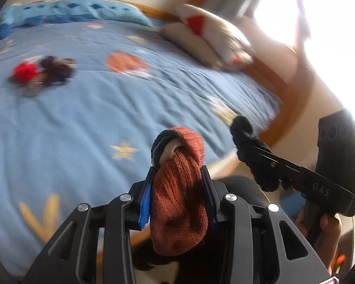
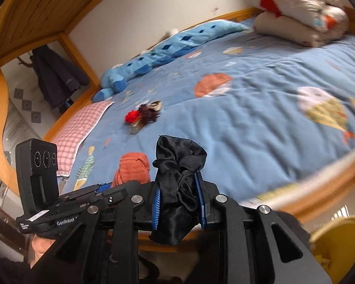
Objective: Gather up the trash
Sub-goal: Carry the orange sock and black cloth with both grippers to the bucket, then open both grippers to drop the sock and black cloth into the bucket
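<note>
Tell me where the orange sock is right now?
The orange sock is pinched in the left tongs, held up over the near edge of the blue bed. In the right wrist view it shows just left of the black cloth.

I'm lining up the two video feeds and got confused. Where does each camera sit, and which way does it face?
Left wrist: behind the left gripper, facing across the bed; it grips an orange sock. The right gripper with a black cloth shows.
Right wrist: behind the right gripper, facing the bed toward the wall.
Shared: the red and dark clump and folded quilt.
</note>
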